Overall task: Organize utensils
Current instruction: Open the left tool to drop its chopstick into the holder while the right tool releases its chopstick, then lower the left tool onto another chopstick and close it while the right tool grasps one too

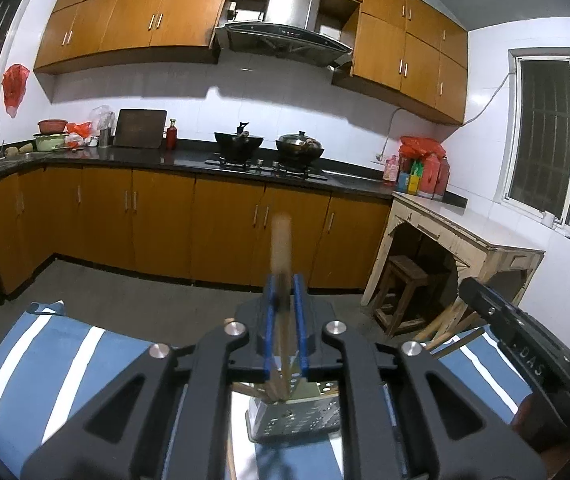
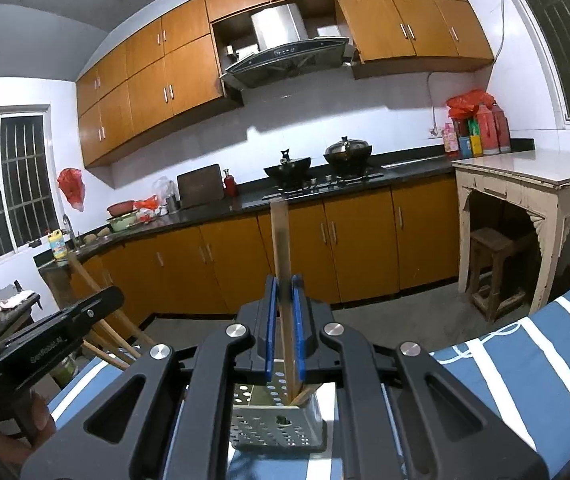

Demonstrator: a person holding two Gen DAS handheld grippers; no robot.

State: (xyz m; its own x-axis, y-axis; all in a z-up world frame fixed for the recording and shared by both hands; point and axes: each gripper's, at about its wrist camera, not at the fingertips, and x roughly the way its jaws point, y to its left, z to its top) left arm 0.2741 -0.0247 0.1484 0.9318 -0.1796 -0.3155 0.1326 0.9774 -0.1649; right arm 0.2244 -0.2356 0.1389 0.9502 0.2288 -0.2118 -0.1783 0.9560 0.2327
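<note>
Left wrist view: left tool point(image 1: 284, 322) nips blurred chopsticks point(image 1: 281, 248) — tips in the perforated holder point(image 1: 293, 420), half hidden. Right tool point(image 2: 284, 322) pinches a chopstick point(image 2: 281, 240) — holder's base cut off.

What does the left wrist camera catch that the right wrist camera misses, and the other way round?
Only the left wrist view shows the right gripper's black body from outside, at its right edge. Only the right wrist view shows the left gripper's body and part of a hand at its left edge. Both show blue pads closed on upright chopsticks over a perforated metal holder, on a blue striped cloth, facing the stove.
</note>
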